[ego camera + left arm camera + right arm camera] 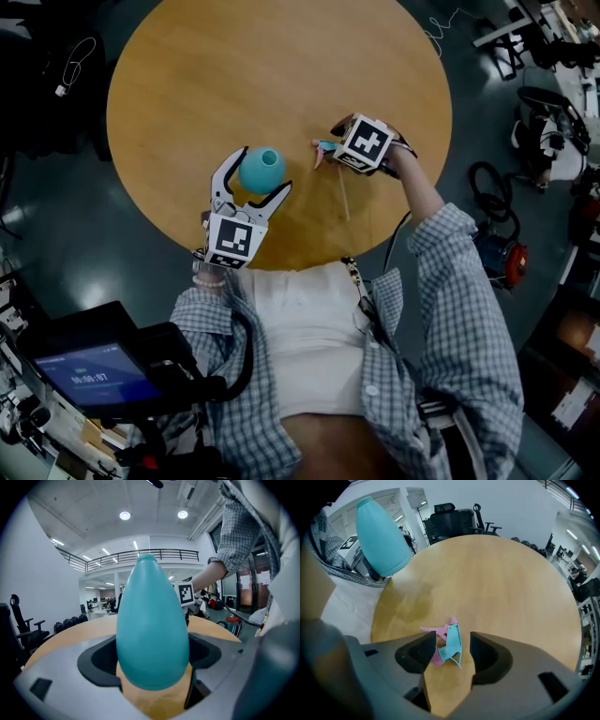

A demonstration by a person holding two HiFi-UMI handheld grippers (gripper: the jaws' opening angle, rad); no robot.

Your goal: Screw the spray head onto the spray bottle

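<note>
My left gripper (255, 178) had its fingers (223, 180) clamped on the teal bottle (261, 169) at the worktop's (234, 75) lower left. My right gripper (449, 649) held its fingers (417, 651) partly open around the spray head (451, 644), which lay on the worktop.

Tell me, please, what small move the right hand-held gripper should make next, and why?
Probably close the right hand-held gripper on the spray head. The head lies on the table between the open jaws, with a gap at one side, so it is not gripped yet. The left hand-held gripper holds the spray bottle, ready for it.
</note>
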